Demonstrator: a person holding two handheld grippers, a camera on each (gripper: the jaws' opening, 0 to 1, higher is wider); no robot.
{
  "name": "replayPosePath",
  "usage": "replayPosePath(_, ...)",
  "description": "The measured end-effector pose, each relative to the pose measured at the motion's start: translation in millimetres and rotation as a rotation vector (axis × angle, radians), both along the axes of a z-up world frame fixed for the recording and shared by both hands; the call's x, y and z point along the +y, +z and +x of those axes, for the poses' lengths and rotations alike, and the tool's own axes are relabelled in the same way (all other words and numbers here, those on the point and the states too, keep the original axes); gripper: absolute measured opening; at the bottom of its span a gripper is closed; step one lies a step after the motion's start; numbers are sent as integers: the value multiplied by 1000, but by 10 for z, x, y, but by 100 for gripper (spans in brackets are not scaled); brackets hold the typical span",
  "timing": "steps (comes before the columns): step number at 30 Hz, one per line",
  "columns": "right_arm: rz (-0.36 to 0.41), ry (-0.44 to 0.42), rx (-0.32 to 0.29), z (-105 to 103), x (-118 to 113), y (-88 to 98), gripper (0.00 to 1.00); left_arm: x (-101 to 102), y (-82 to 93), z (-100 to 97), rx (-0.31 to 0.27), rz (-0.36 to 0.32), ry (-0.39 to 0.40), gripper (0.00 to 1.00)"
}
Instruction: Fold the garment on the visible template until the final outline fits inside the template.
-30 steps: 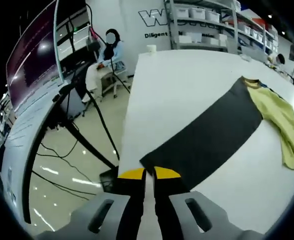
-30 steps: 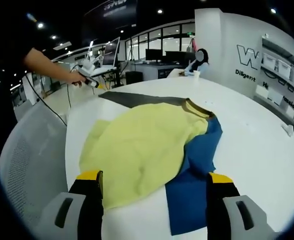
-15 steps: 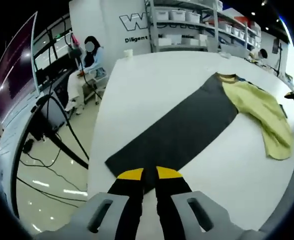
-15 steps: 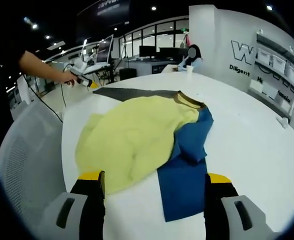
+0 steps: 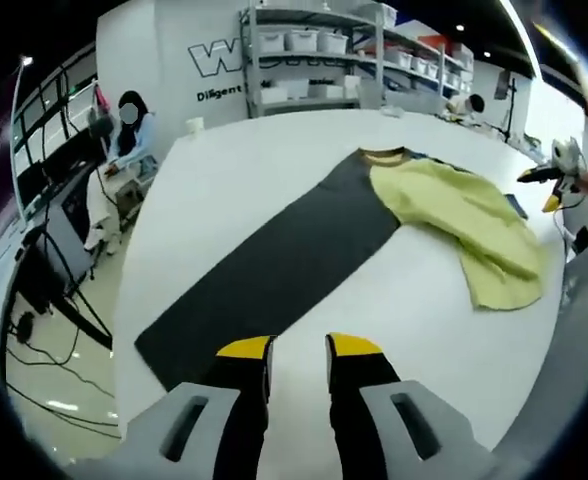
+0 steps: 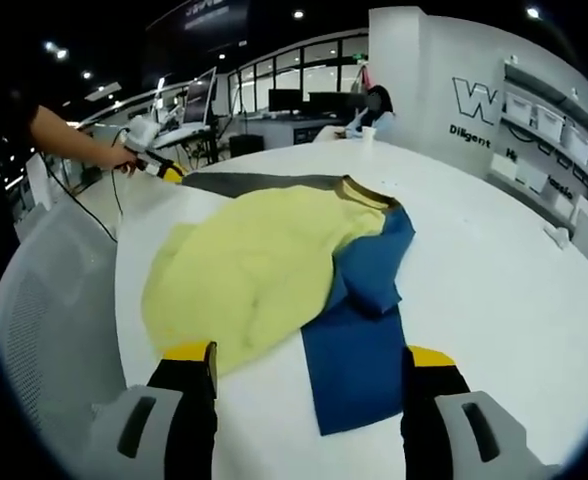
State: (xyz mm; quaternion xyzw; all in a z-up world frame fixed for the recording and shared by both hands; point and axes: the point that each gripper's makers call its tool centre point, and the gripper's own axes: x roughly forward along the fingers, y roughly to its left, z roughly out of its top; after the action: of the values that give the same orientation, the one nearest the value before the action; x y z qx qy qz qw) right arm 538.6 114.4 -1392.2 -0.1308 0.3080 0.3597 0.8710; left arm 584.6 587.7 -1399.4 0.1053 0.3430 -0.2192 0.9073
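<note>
In the left gripper view, the left gripper (image 5: 299, 349) is being held slightly parted and empty above the grey sleeve (image 5: 274, 265). In the right gripper view, the right gripper (image 6: 309, 356) is being held wide, empty, before the garment (image 6: 264, 270) on the table (image 6: 494, 280); a hem grasp is likely being prepared.

white wall with lettering (image 5: 216, 58), shelving with bins (image 5: 304, 45), glossy floor (image 5: 44, 390), ceiling spotlights (image 6: 297, 14).

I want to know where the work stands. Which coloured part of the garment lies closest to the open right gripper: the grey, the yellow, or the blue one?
The blue part: its lower edge lies between the jaws of the right gripper. The yellow part is beside it; the grey part lies farthest.
</note>
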Motion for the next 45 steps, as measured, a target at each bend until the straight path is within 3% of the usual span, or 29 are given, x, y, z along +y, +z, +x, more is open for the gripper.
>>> replayPosePath(7,-15,-10,6,-5,-48,-44,72,-326,29,-105,7,-71,-72,28)
replayPosePath(18,-55,-40,36,16,-174,-188,59,-828,-28,-342,33,-122,-179,25)
replayPosePath(29,-92,-59,51,44,-273,-296,54,-1224,-94,-489,70,-139,-271,26)
replayPosePath(35,-111,-77,66,59,-344,-343,45,-1468,-185,-595,101,-133,-337,26)
replayPosePath(40,-115,-116,84,101,-386,-403,37,-1534,-289,-528,114,-129,-347,25)
replayPosePath(45,-129,-137,98,122,-413,-447,35,-1578,-356,-524,129,-111,-346,22)
